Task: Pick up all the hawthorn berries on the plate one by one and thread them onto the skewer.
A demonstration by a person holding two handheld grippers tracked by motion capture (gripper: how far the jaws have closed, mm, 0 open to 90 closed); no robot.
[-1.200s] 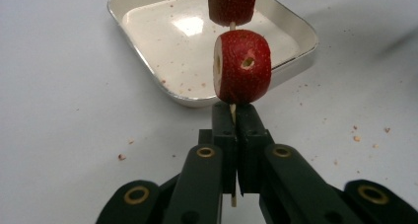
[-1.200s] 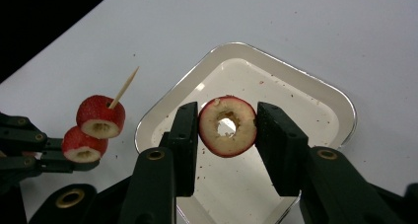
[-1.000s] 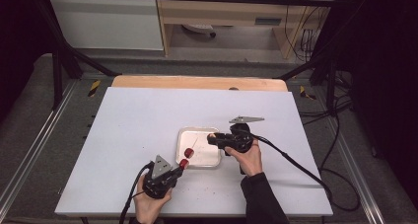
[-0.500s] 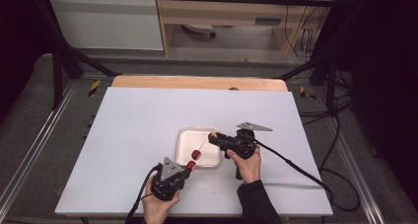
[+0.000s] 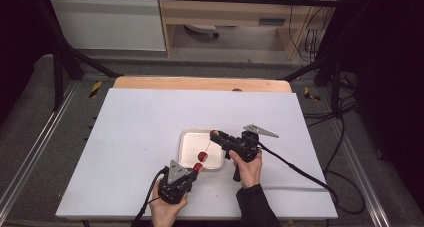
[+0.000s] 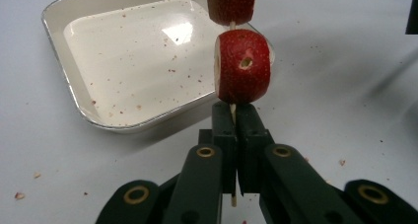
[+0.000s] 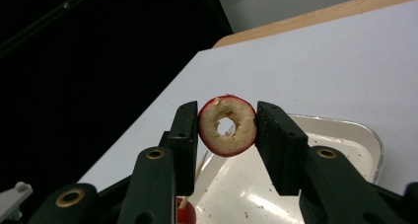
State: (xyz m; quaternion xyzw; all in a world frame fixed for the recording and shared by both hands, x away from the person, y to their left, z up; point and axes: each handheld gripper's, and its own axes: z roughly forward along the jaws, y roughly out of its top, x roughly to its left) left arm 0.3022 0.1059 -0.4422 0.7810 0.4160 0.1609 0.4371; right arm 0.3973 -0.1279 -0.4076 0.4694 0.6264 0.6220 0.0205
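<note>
Since a second ago both hands have shifted a little: the left gripper (image 5: 196, 170) now sits nearer the front corner of the shallow white square tray (image 5: 186, 137), and the right gripper (image 5: 216, 135) has drawn in over the tray's right edge. The left gripper is clenched on the bare lower end of a thin wooden skewer (image 6: 232, 111), which rises from its jaws and carries two red cored fruit pieces, the nearer (image 6: 242, 66) just above the jaw tips and the farther (image 6: 231, 4) higher up the stick. The right gripper grasps a third red ring-shaped fruit slice (image 7: 227, 126) by its skin at both sides, its pale cut face and round core hole towards the camera, above the tray. This slice looks light, moist and soft, so a hard squeeze would likely bruise or split it; gripping across the skin, clear of the hole, seems the sound hold. The skewer appears stiff but slender and could snap or slip if levered sideways. On the white table (image 5: 140, 137), the left hand (image 5: 162, 212) holds its gripper tilted up and rightwards, while the right hand (image 5: 247, 168) points its gripper to the left, towards the skewer's tip.
</note>
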